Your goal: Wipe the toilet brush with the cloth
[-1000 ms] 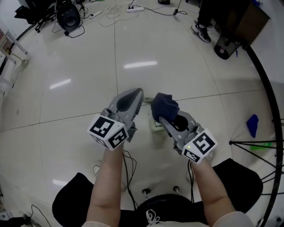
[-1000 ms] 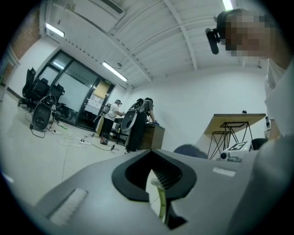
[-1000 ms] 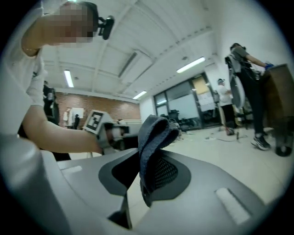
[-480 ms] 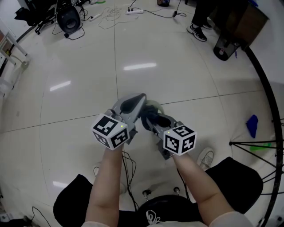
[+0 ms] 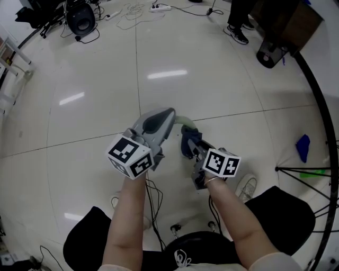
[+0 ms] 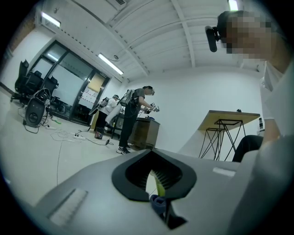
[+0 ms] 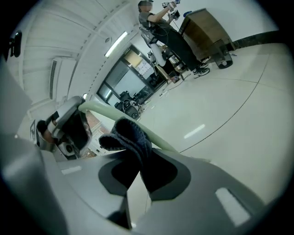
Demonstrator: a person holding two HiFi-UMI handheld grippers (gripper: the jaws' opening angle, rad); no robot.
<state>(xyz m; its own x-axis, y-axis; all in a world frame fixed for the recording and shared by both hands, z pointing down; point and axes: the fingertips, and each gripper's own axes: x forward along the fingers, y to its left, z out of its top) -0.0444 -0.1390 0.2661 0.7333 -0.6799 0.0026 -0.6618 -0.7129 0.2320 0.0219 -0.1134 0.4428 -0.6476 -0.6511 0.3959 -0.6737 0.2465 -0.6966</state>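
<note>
My left gripper [image 5: 163, 120] is shut on the toilet brush's pale green handle [image 5: 183, 121], which curves out to the right of its jaws. In the left gripper view the handle [image 6: 158, 183] shows as a green strip pinched between the jaws. My right gripper [image 5: 189, 145] is shut on a dark blue cloth [image 5: 190, 141] and presses it against the handle just right of the left gripper. The right gripper view shows the cloth [image 7: 131, 137] bunched in the jaws against the green handle [image 7: 158, 140]. The brush head is hidden.
A glossy white tiled floor lies below. A black speaker [image 5: 80, 18] and a power strip [image 5: 161, 7] with cables sit at the back. A person's shoes [image 5: 237, 33] and a dark bin [image 5: 267, 53] are at the back right. A blue item [image 5: 302, 148] lies by black stand legs [image 5: 310, 170].
My right gripper swung in from the right with the cloth, met the handle beside the left gripper, then slid slightly right and down. The left gripper stayed almost still.
</note>
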